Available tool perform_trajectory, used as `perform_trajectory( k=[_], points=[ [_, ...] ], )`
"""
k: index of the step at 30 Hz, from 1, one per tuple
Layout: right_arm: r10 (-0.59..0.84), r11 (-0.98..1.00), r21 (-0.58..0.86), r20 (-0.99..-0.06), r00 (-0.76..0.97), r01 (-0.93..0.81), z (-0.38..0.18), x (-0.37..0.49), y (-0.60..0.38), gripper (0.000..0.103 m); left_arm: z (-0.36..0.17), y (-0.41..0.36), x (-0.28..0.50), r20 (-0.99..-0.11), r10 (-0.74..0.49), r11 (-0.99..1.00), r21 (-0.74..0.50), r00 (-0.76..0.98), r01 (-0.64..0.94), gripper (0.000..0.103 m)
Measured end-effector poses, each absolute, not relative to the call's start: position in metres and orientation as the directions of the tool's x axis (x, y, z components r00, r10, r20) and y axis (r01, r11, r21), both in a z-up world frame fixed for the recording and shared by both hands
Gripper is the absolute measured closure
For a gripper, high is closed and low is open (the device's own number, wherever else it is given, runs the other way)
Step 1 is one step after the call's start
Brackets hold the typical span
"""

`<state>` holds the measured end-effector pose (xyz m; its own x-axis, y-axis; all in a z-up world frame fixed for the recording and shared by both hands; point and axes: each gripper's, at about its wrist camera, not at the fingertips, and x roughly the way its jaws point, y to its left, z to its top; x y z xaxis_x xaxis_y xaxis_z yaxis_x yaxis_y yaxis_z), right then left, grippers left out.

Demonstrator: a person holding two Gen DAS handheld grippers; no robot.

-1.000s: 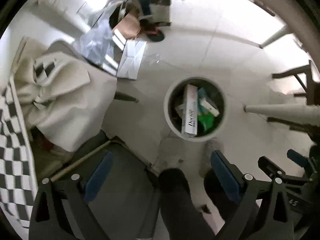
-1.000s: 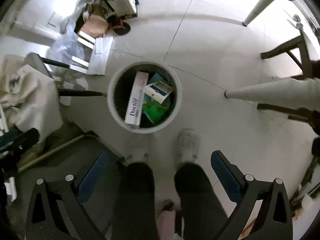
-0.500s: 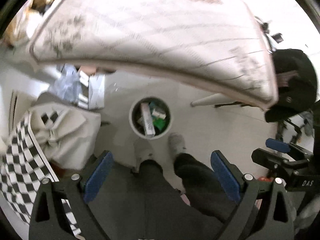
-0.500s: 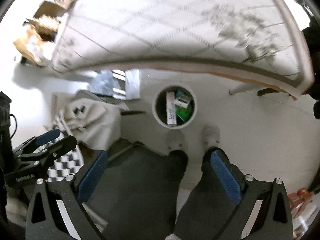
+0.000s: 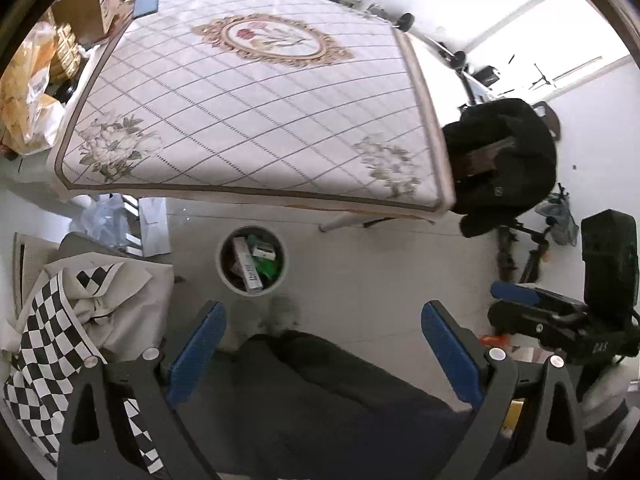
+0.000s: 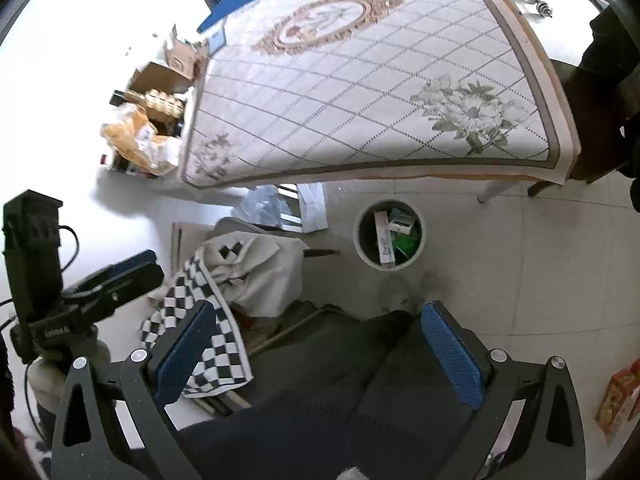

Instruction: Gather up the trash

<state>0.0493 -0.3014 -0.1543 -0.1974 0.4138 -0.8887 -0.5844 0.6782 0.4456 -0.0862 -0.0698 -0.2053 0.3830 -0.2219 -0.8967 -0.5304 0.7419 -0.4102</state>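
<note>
A round white trash bin (image 5: 222, 268) stands on the floor below the table's near edge; it also shows in the right wrist view (image 6: 360, 244). Inside lie a long white box (image 5: 248, 268), a small white and green box (image 5: 264, 252) and green wrapping (image 5: 268, 269). My left gripper (image 5: 322, 344) is open and empty, held high above the person's legs. My right gripper (image 6: 320, 344) is open and empty too, at about the same height. Each gripper shows at the edge of the other's view.
A table with a flowered, diamond-patterned cloth (image 5: 248, 92) fills the upper part of both views. A chair with a checkered cloth and beige fabric (image 5: 80, 312) is at the left. A black jacket hangs on a chair (image 5: 504, 168) at the right. Bags and boxes (image 6: 140, 136) lie beyond the table.
Both grippers have risen well away from the bin, which now looks small and far below. The tabletop has come into full view. Both stay open.
</note>
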Motion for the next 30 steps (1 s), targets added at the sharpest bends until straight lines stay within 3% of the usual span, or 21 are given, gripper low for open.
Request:
perform_trajectory(
  k=[9,30],
  points=[
    [0.439,0.666,0.471,-0.874,-0.207,-0.578,-0.124,0.039,-0.320,0.000,-0.165,-0.085,-0.091,-0.884,-0.233,0.767,-0.424,0.406,-0.482,0.003],
    [0.423,0.660,0.472,-0.877,-0.230,-0.584,-0.121,0.045,-0.339,0.000,-0.158,-0.108,-0.086,-0.871,-0.248,0.747,-0.451,0.424,-0.489,0.000]
  ],
)
